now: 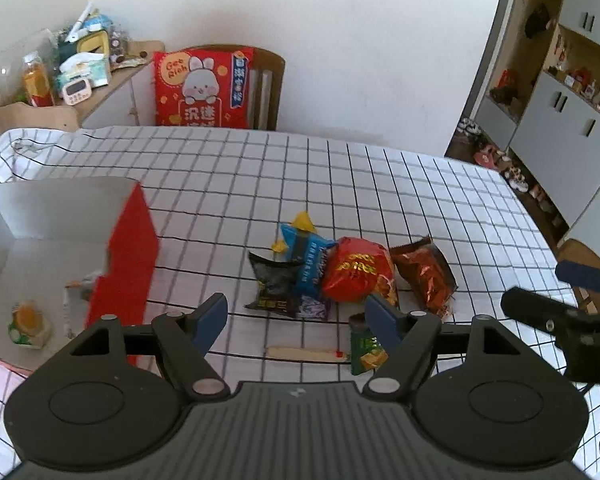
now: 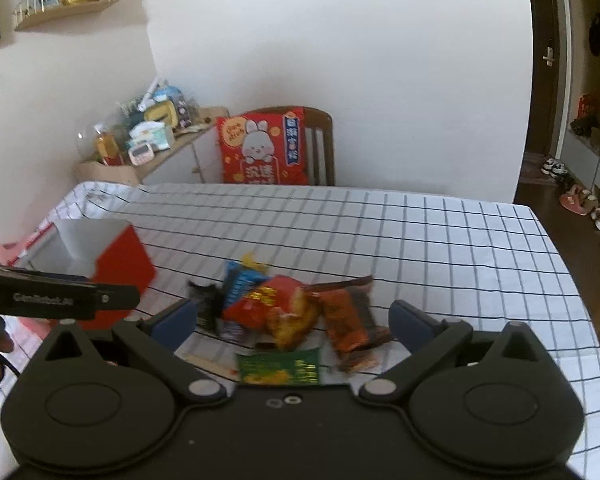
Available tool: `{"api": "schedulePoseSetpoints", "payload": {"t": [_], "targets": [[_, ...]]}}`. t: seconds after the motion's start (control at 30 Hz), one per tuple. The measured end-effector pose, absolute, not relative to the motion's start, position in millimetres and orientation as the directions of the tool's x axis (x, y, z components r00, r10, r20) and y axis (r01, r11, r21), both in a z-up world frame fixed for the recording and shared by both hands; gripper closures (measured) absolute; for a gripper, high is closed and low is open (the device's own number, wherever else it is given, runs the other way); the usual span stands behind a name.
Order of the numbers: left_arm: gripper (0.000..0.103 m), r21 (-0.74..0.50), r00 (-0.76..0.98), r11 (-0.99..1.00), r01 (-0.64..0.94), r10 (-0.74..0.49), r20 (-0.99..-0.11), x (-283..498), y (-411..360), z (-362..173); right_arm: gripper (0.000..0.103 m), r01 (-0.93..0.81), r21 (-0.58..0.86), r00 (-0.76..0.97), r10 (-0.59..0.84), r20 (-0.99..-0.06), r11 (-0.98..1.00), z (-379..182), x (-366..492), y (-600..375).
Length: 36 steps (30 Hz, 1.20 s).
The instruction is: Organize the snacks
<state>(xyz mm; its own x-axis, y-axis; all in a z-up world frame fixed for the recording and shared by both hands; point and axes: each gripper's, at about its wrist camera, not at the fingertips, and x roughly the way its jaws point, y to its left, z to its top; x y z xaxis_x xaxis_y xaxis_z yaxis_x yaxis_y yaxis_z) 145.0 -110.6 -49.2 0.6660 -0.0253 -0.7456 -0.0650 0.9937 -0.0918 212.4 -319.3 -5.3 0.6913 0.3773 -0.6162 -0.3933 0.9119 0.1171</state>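
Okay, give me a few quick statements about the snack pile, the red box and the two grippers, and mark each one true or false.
1. Both the left gripper and the right gripper are open and empty. True.
2. The red box already holds one small item. True.
3. The green packet lies farthest from the grippers. False: it lies nearest them, at the pile's front edge.
4. The snack pile sits inside the box. False: the red bag and its neighbours lie on the checked tablecloth, right of the box.
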Motion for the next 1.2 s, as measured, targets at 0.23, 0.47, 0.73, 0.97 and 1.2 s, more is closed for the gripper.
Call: {"api": "schedulePoseSetpoints", "payload": {"t": [0.23,0.47,0.73,0.97,1.2], "targets": [[0.027,-0.081,0.628,0.997,0.018,-0.074,-0.775,157,-143,-75,0.001,-0.398,0.109,0.651,0.364,-0.666,0.911,-24,245,-334],[0.027,-0.039,0.576,0.991,0.126,-0.105,-0.811,170,-167,-109,0.002,-0.417,0.129,0.586,0.374,-0.719,0.900,-50,274,-341],[0.027,-0.062,0.513,0.987,0.151,-0.131,-0.848,189,-172,-139,0.004,-0.449,0.115,0.535,0.370,-0.760,0.886,-74,302,-334],[0.027,-0.081,0.471,0.984,0.162,-0.149,-0.870,200,-177,-156,0.007,-0.472,0.118,0.496,0.374,-0.783,0.873,-90,319,-325],[0.027,-0.073,0.466,0.985,0.153,-0.138,-0.874,206,-179,-162,0.011,-0.495,0.116,0.480,0.382,-0.790,0.861,-99,327,-320]]}}
